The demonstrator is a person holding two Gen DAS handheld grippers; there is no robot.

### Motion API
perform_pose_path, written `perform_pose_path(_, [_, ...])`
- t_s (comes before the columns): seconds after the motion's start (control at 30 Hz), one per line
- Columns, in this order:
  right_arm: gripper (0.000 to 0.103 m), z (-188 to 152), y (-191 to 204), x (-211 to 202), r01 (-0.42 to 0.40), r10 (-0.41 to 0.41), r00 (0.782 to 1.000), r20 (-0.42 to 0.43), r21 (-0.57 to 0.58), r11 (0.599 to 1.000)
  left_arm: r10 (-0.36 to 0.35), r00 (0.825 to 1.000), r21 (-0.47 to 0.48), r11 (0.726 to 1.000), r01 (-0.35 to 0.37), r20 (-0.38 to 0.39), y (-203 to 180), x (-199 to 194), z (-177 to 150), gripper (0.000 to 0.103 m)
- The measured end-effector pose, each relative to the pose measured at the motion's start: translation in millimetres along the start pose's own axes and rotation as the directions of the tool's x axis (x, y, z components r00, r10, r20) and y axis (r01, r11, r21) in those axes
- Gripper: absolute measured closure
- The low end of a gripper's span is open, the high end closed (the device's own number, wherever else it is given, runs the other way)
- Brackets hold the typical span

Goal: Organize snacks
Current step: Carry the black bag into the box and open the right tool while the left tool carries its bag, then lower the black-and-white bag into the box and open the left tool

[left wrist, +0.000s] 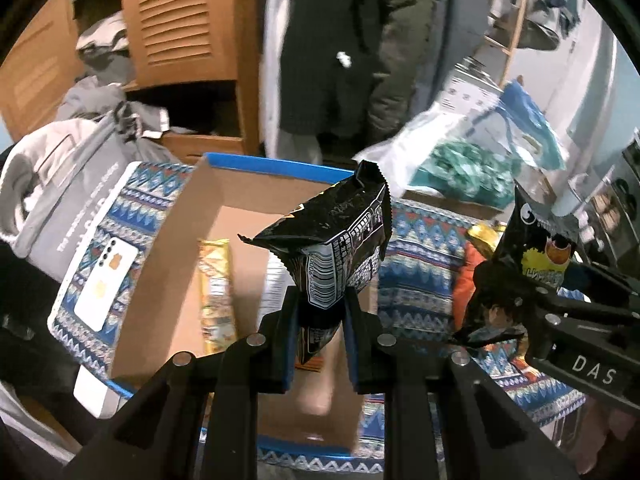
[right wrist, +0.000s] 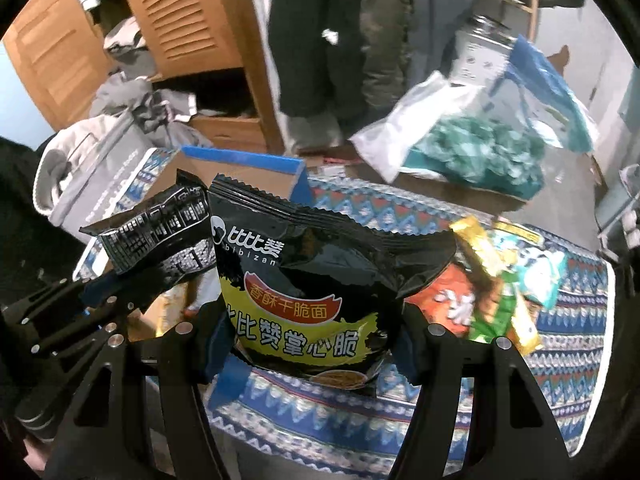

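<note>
Left gripper [left wrist: 322, 322] closed on a black packet [left wrist: 334, 240], pinched at its lower end between the blue pads; barcode side faces the camera, packet standing up and tilted, held over the open box [left wrist: 176, 256]. Box is cardboard with blue edging; inside lie a yellow bar [left wrist: 216, 292] along the left part and a white-labelled item beside it, half hidden by the packet. Box sits on a patterned cloth [left wrist: 420, 264]. White phone [left wrist: 106, 284] lies on the cloth just left of the box. Right gripper [right wrist: 316, 344] closed on a black bag [right wrist: 316, 280] with yellow and red print, gripped low at both sides, upright, held above the cloth just right of the box. In the right view the left gripper's packet [right wrist: 156, 232] shows beside it to the left, near but whether touching cannot be told. On the cloth to the right: orange pack [right wrist: 444, 300], yellow stick [right wrist: 492, 276], green and pale wrappers in a loose pile. Beyond, a clear bag [right wrist: 472, 152] of teal pieces. Grey clothing [left wrist: 60, 184] heaped at left; wooden cupboard [left wrist: 180, 28] behind.
</note>
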State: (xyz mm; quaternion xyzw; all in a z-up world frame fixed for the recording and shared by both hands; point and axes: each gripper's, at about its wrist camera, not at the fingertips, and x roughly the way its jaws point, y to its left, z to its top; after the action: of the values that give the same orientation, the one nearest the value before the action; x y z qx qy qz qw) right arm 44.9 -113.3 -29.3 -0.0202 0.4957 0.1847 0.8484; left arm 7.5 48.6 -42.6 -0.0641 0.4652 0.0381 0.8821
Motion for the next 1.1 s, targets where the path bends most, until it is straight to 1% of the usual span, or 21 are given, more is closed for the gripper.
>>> perform_pose_path(0.17, [0.037,10,28,19,-0.045,0.044,0.999,-0.030,-0.015,0.999,0.029,1.000,-0.044,0.999,-0.029,-0.002,28,4,0,0.083])
perform_pose_path(0.23, [0.037,12,38,26,-0.060,0.059,0.997,-0.042,-0.023,0.998,0.055,0.998,-0.051,0.997,-0.055,-0.005,37,7,-1,0.083])
perform_pose_path(0.37, [0.037,16,61,46,-0.092,0.089,0.992,-0.084,-0.034,0.995,0.077,0.996,-0.083,0.993,-0.080,-0.032,57,16,-6,0.083])
perform_pose_path(0.5, [0.037,17,79,62,-0.105,0.098,0.988,-0.115,-0.052,0.993,0.100,0.993,-0.111,0.988,-0.106,-0.063,75,26,-10,0.083])
perform_pose_path(0.77, [0.036,17,99,84,-0.124,0.111,0.979,-0.172,-0.065,0.990,0.107,0.989,-0.158,0.980,-0.123,-0.107,98,38,-16,0.083])
perform_pose_path(0.83, [0.033,17,102,87,-0.130,0.116,0.976,-0.182,-0.065,0.989,0.108,0.988,-0.167,0.978,-0.126,-0.112,101,39,-16,0.082])
perform_pose_path(0.87, [0.031,17,103,89,-0.132,0.118,0.974,-0.191,-0.064,0.989,0.112,0.987,-0.169,0.977,-0.131,-0.115,102,39,-16,0.081])
perform_pose_path(0.9, [0.025,17,104,90,-0.132,0.118,0.974,-0.193,-0.063,0.989,0.122,0.986,-0.171,0.975,-0.141,-0.118,103,40,-16,0.075])
perform_pose_path(0.93, [0.023,17,104,91,-0.125,0.110,0.975,-0.193,-0.064,0.990,0.128,0.985,-0.173,0.974,-0.147,-0.117,104,39,-17,0.069])
perform_pose_path(1.03, [0.023,18,103,91,-0.097,0.083,0.979,-0.184,-0.070,0.993,0.153,0.982,-0.178,0.969,-0.171,-0.110,107,38,-17,0.055])
perform_pose_path(1.1, [0.023,19,98,90,-0.091,0.079,0.980,-0.181,-0.059,0.994,0.159,0.981,-0.185,0.967,-0.177,-0.109,109,38,-17,0.054])
